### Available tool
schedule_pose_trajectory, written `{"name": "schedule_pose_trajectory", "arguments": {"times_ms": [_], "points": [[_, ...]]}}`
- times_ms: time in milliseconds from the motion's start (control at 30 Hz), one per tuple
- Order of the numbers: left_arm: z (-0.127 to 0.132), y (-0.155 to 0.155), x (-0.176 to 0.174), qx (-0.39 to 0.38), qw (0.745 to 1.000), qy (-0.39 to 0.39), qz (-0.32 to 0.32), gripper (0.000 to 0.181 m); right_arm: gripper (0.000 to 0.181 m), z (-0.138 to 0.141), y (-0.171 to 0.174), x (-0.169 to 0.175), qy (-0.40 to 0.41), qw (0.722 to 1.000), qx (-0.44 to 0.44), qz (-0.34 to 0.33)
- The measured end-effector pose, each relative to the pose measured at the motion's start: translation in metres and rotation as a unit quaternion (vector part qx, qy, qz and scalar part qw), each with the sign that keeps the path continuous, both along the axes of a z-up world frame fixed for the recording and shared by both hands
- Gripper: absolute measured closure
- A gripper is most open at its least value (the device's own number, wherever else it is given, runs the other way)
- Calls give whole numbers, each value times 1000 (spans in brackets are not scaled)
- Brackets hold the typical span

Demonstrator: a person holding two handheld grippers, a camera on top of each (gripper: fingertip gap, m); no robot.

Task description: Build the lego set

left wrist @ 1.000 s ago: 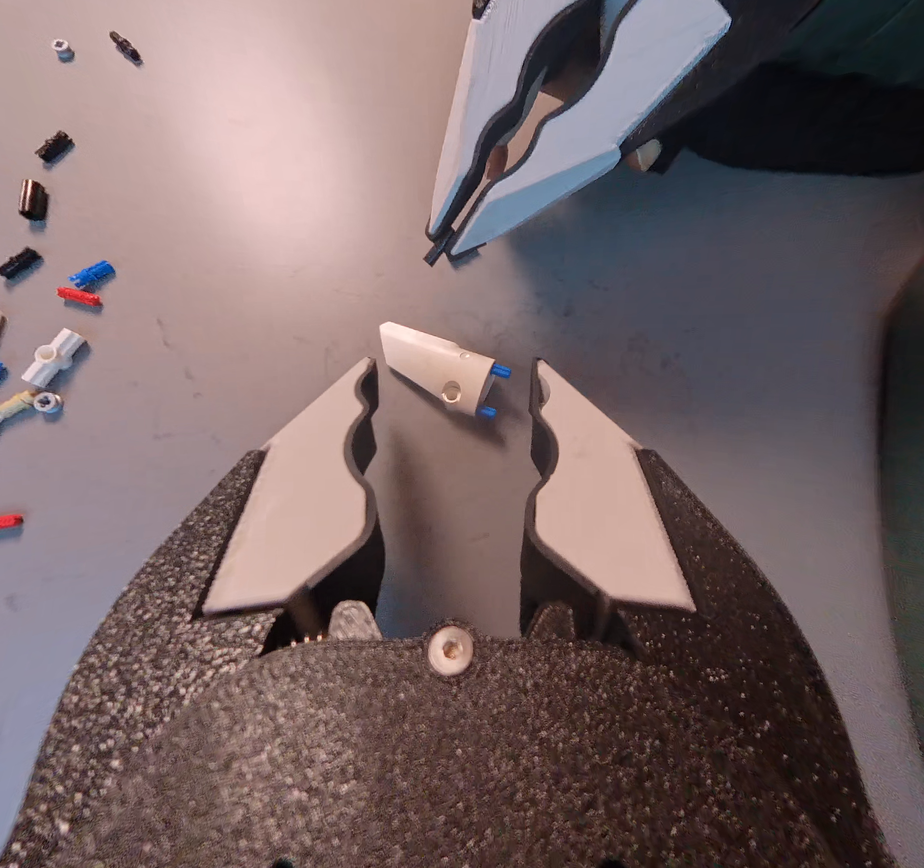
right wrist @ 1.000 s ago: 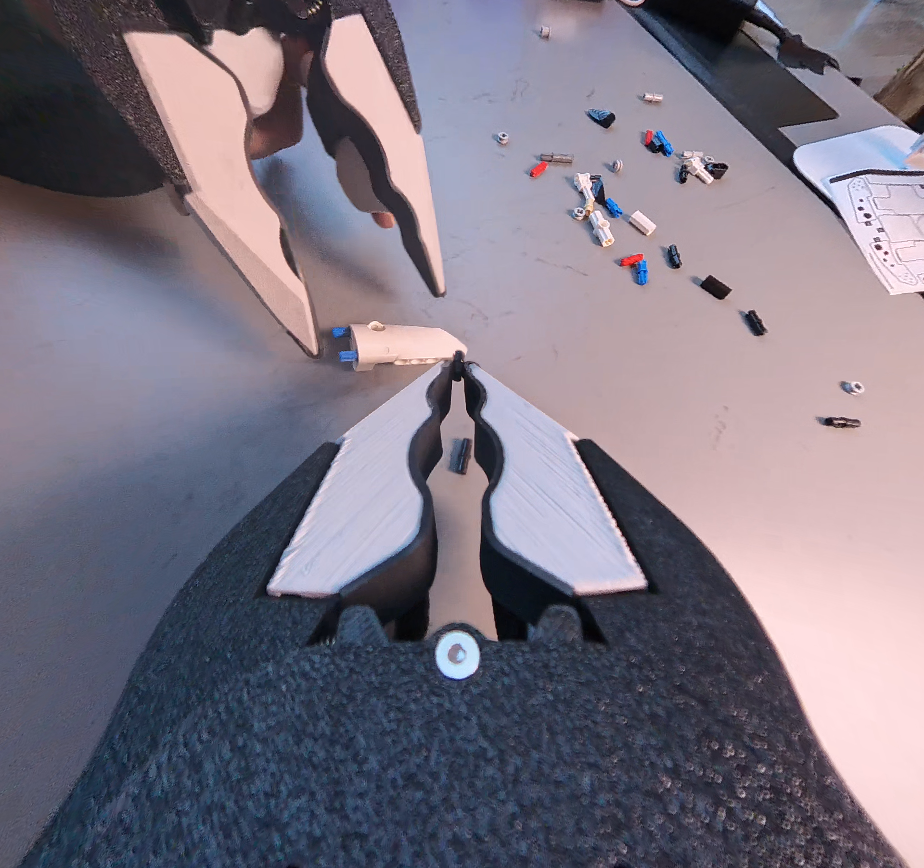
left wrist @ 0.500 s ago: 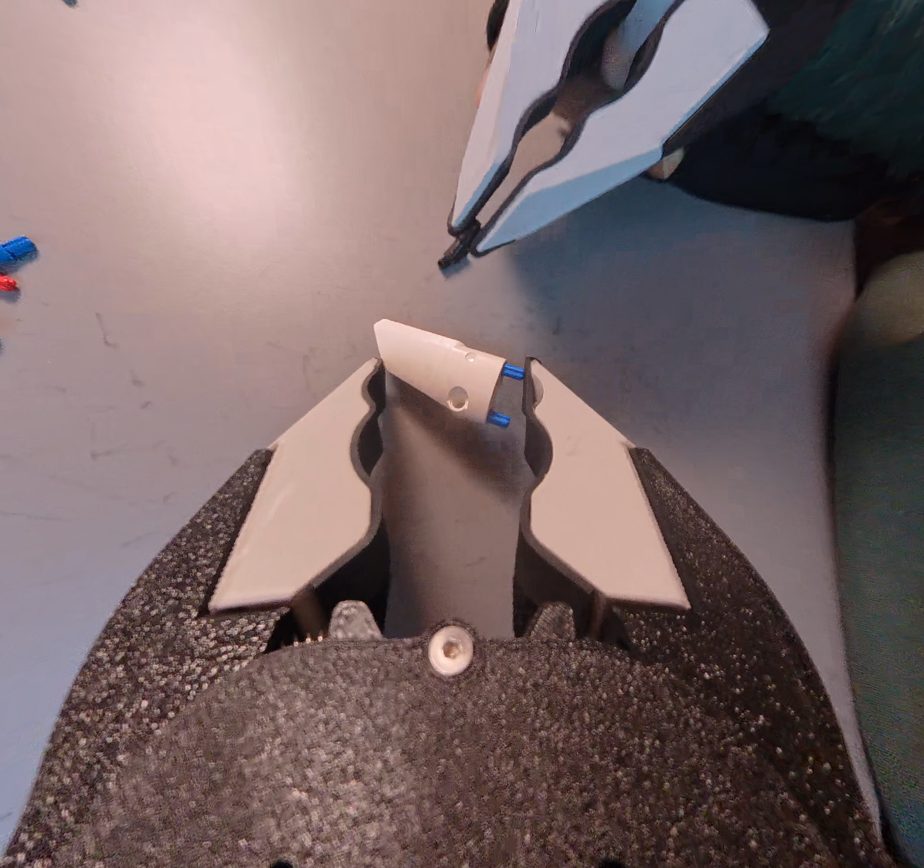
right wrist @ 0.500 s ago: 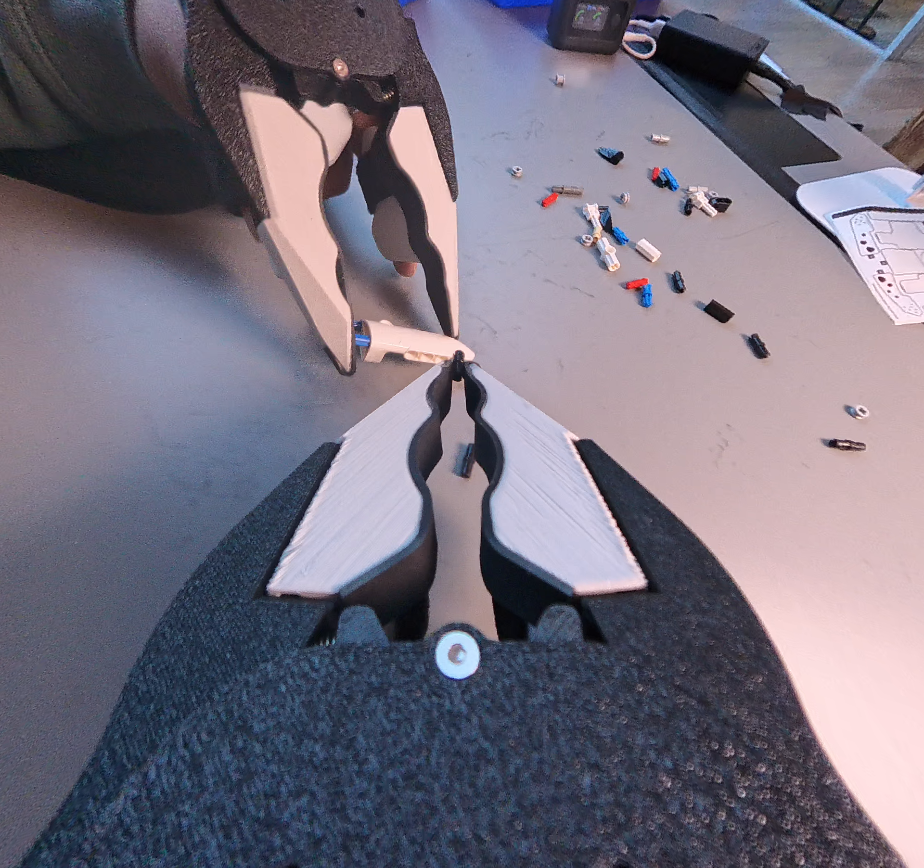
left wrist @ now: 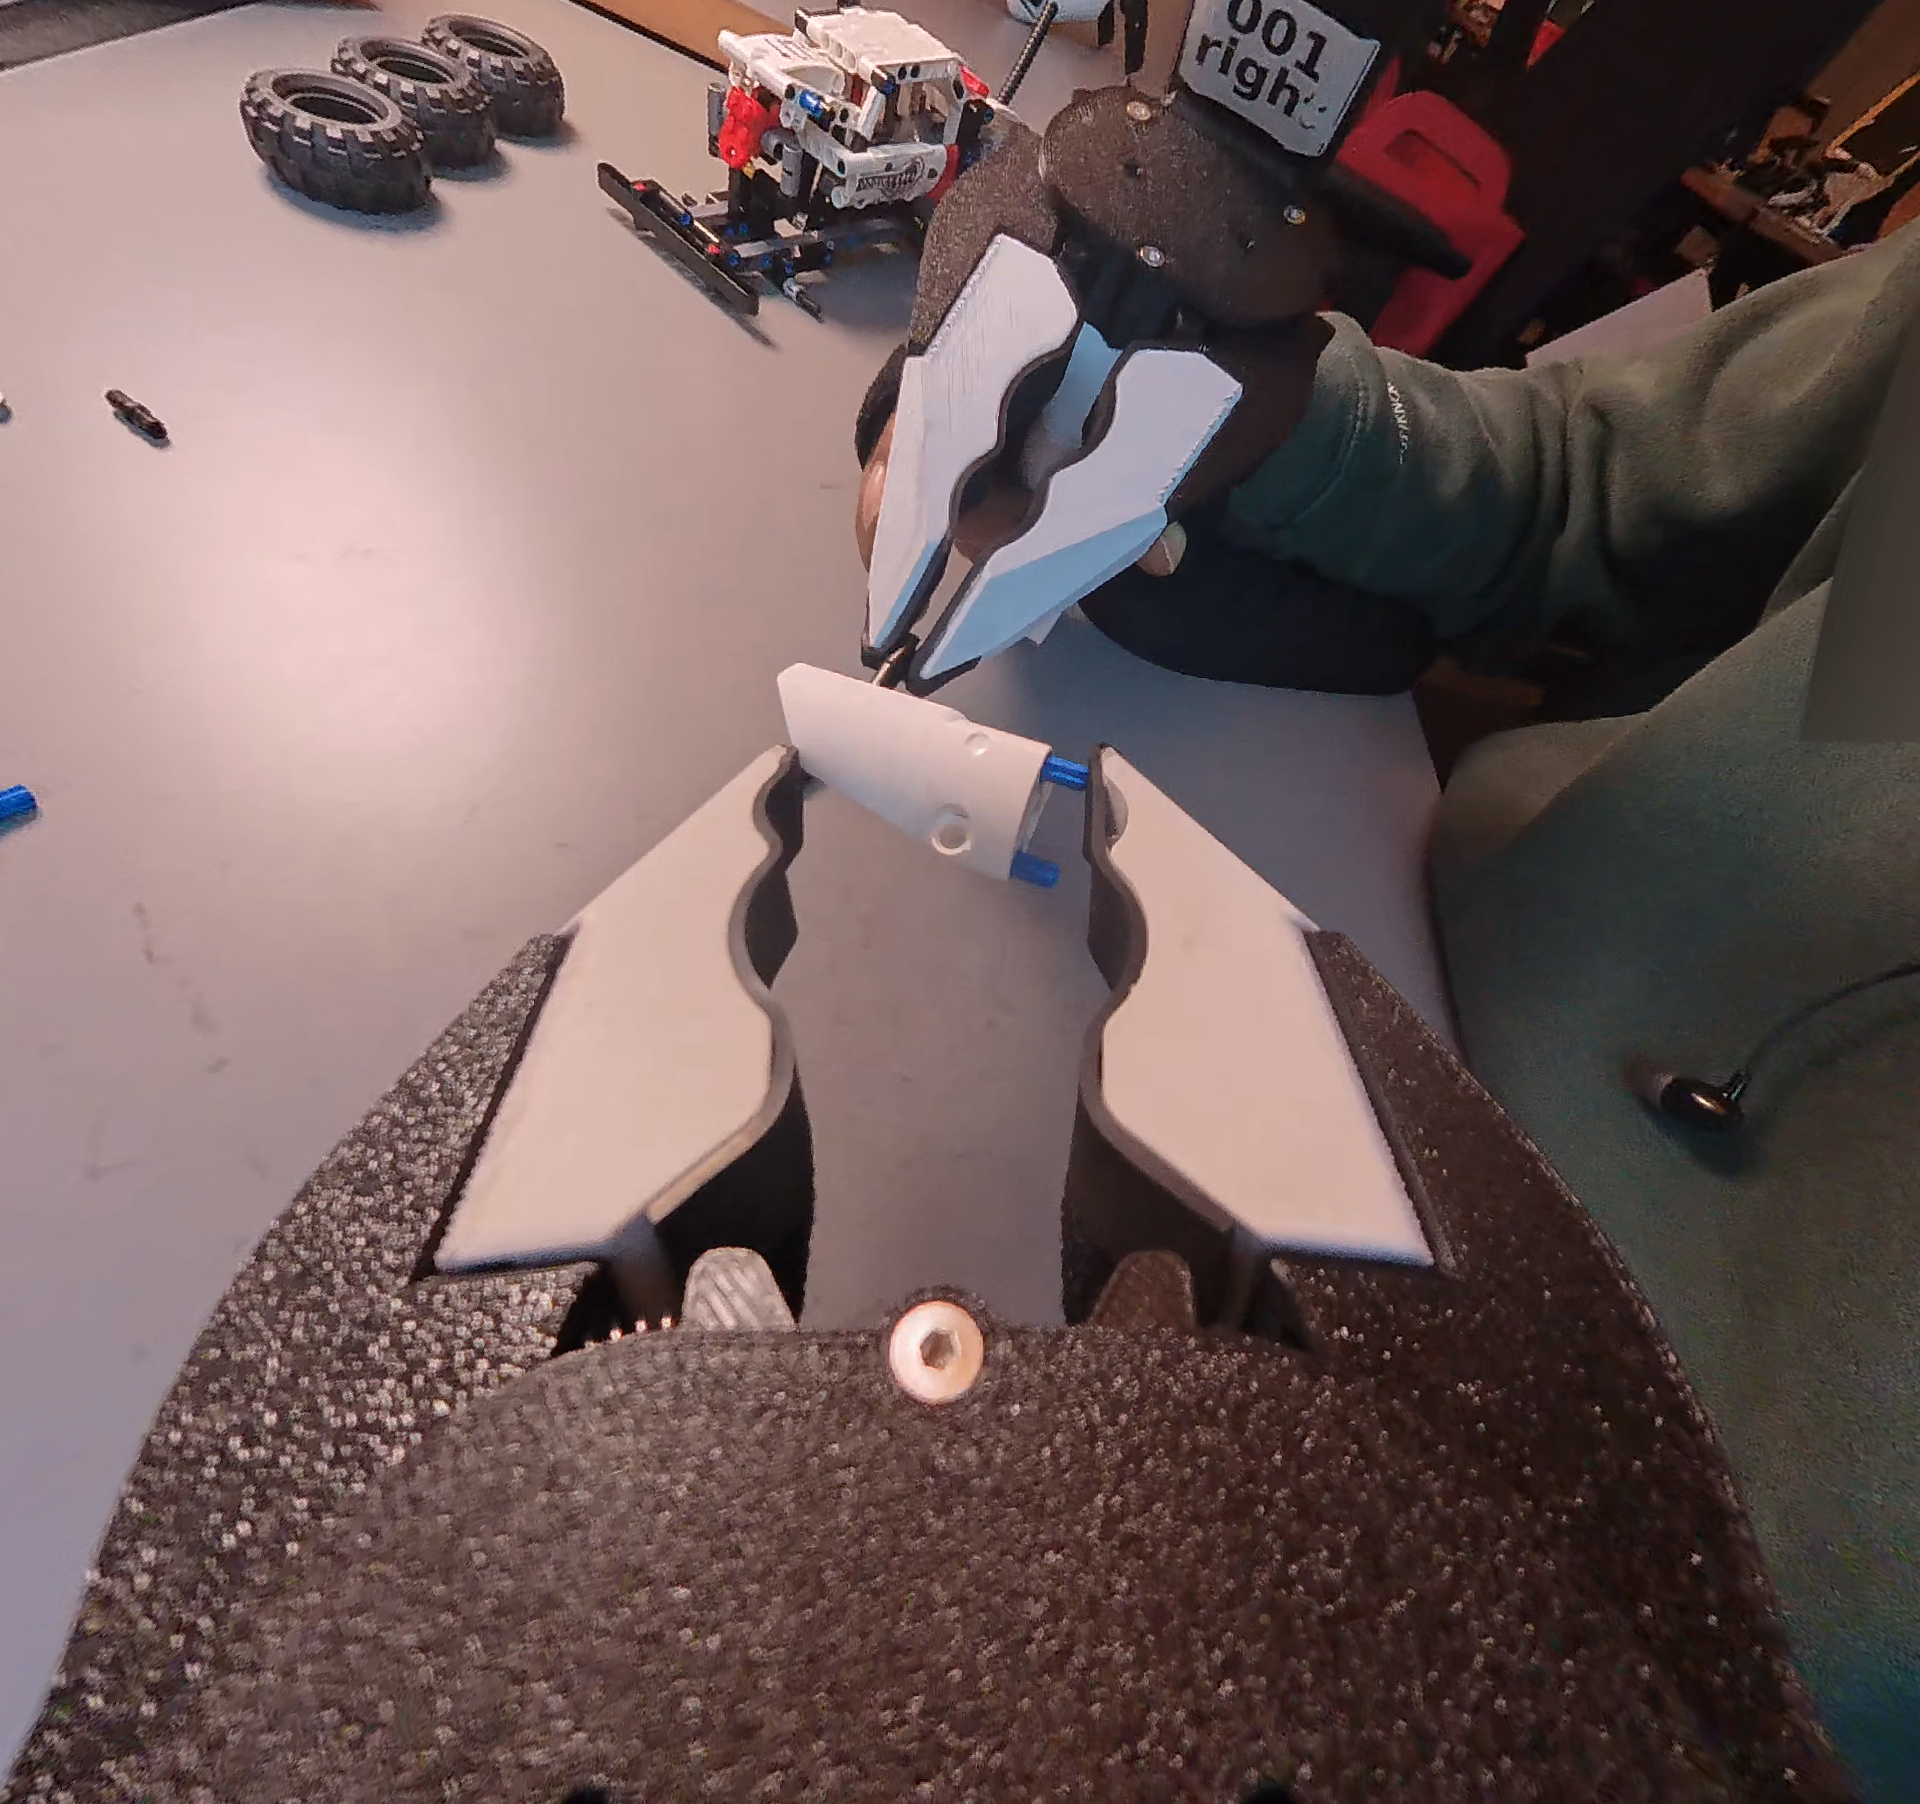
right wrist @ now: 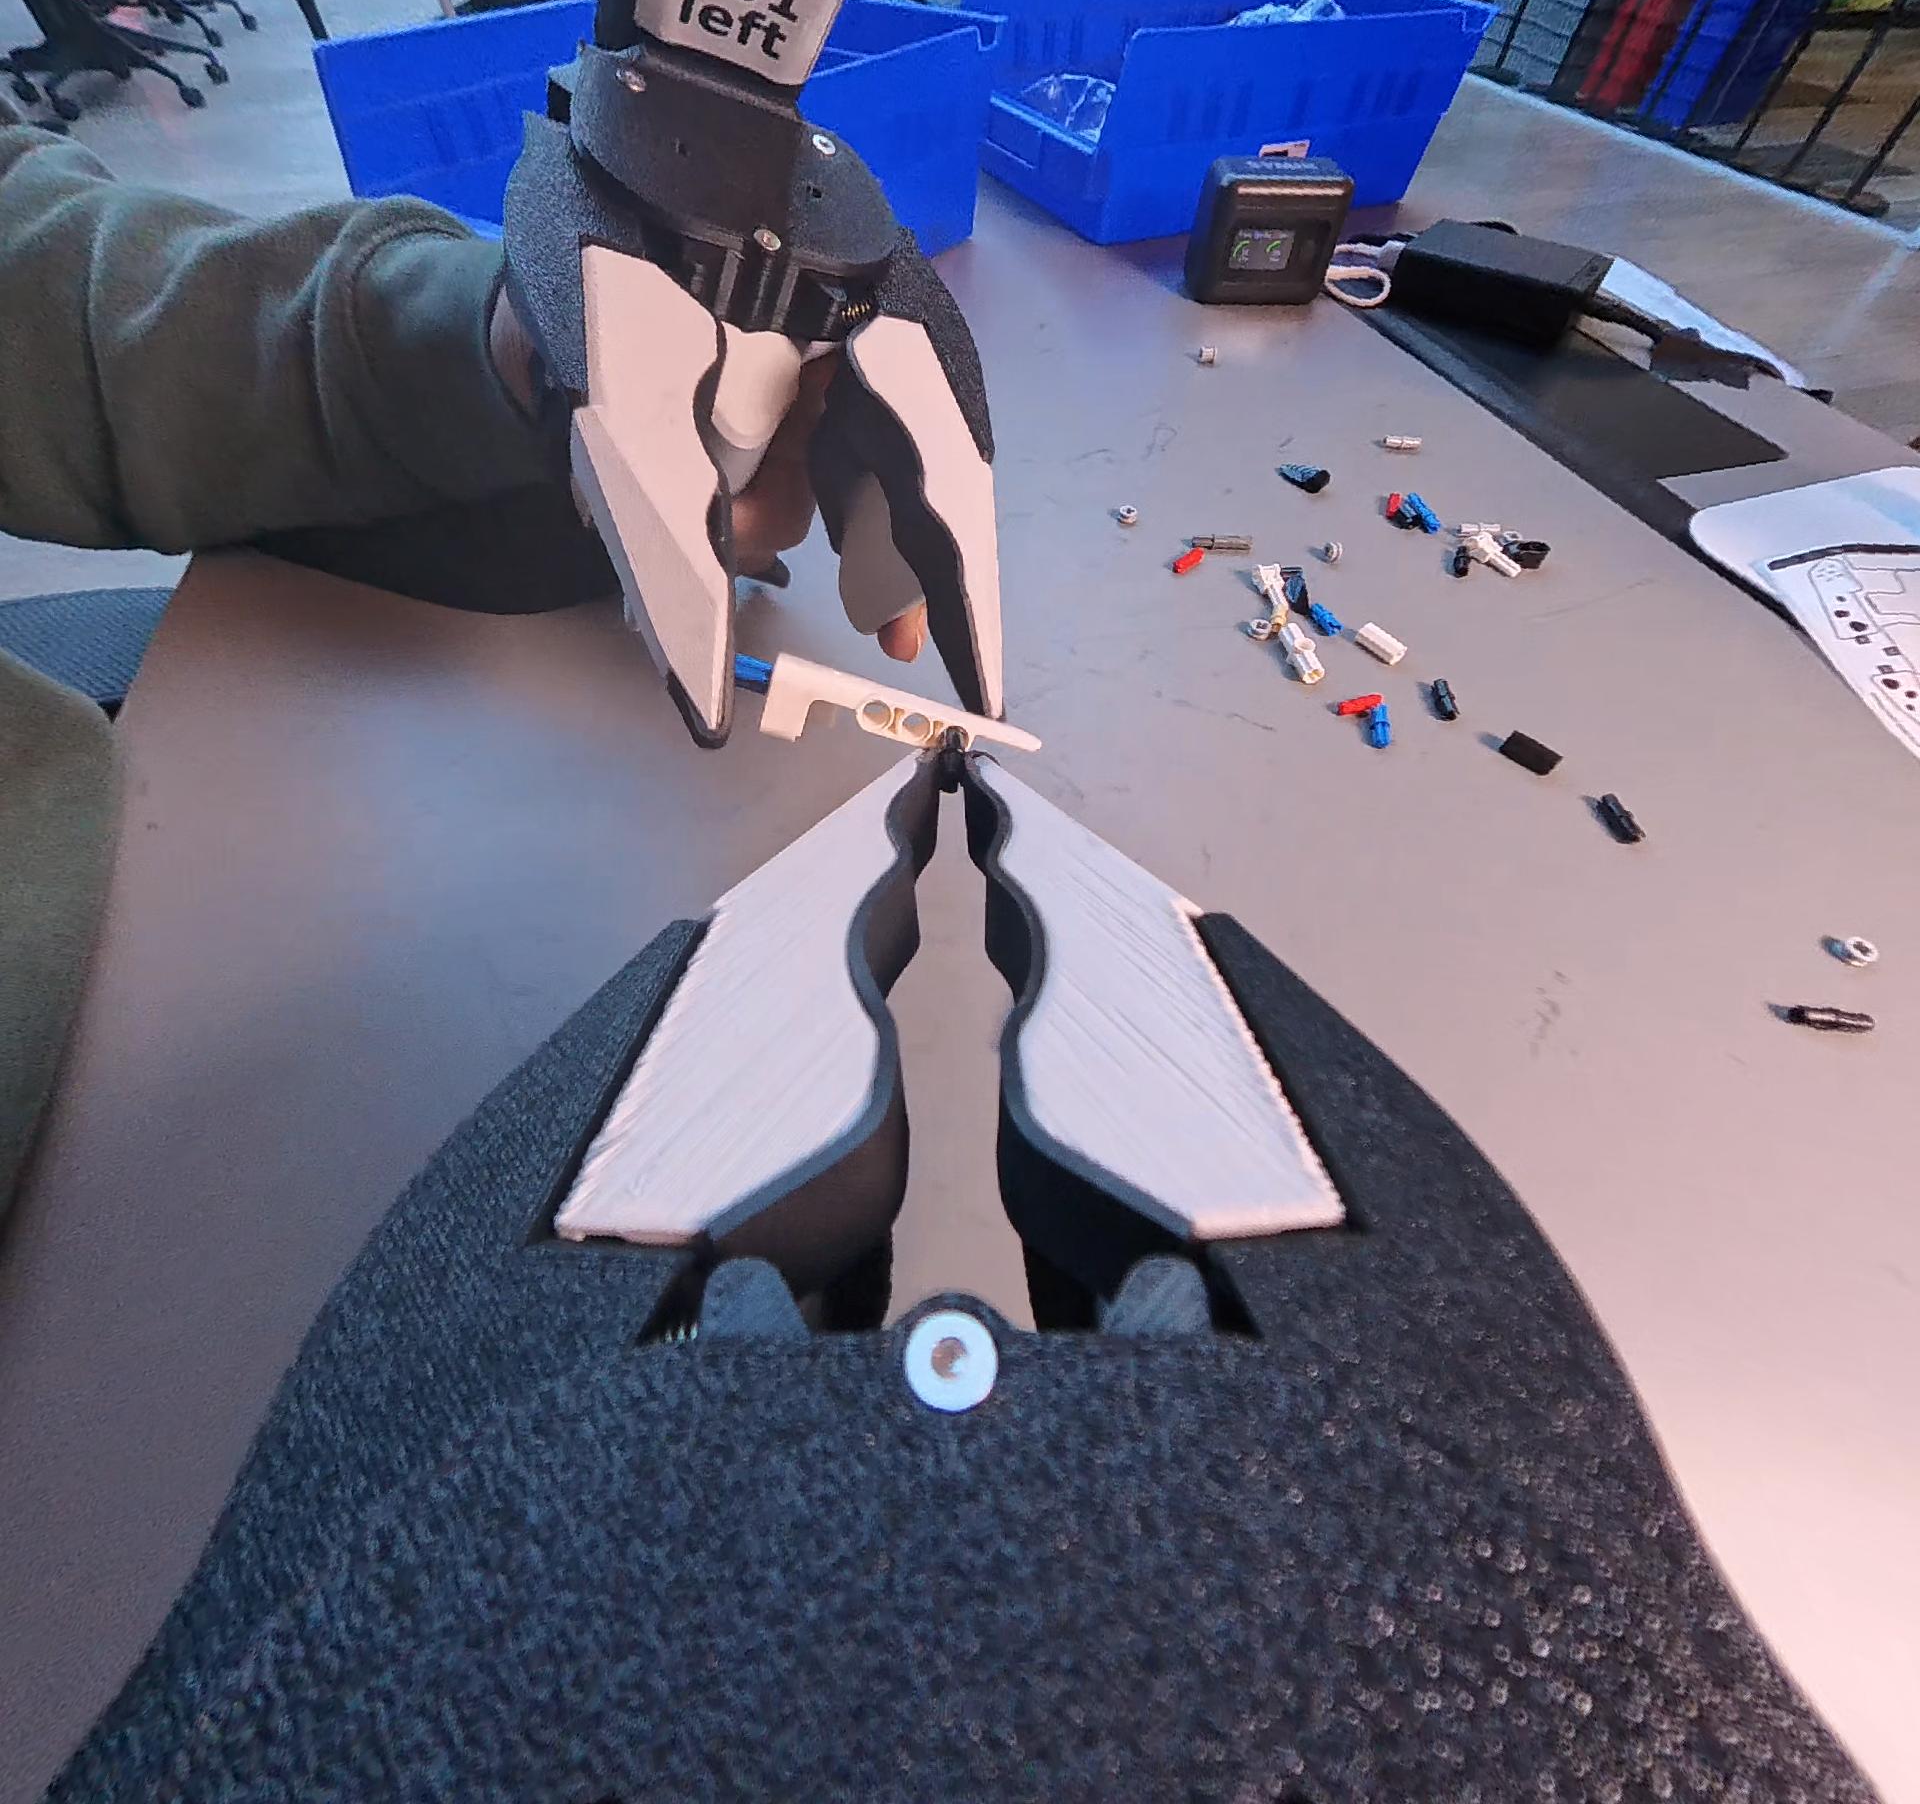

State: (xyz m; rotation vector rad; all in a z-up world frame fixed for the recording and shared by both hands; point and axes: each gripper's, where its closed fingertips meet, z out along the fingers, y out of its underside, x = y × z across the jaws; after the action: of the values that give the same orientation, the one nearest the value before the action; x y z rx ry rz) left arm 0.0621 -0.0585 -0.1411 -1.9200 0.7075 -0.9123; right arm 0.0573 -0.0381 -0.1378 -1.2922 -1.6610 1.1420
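Two blue pins [left wrist: 1049, 819] protrude from smooth white wedge panel [left wrist: 904, 757].

Each camera looks forward, close, along its own hand-held gripper's fingers. They face each other. Both share the white wedge-shaped plastic panel [left wrist: 914, 769] [right wrist: 883, 710] at twelve o'clock above the grey worktop [left wrist: 416, 528] [right wrist: 1299, 871].

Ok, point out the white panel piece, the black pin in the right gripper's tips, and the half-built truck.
white panel piece [left wrist: 914, 767], left wrist view, its broad top face.
black pin [right wrist: 950, 742], right wrist view, its exposed end above the fingertips.
half-built truck [left wrist: 852, 107], left wrist view, its white cab.
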Motion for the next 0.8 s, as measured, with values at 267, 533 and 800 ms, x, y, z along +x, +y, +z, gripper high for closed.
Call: {"name": "schedule_pose_trajectory", "arguments": {"times_ms": [267,533,800], "points": [[-5,-3,3,71,995,73,-4,128,177,0,-4,3,-13,1000,3,7],[-9,4,17,202,953,226,15,181,178,-22,-7,1,-76,997,-16,-3],[-17,2,9,129,976,173,6,181,178,-20,17,5,-78,995,-18,-51]]}}
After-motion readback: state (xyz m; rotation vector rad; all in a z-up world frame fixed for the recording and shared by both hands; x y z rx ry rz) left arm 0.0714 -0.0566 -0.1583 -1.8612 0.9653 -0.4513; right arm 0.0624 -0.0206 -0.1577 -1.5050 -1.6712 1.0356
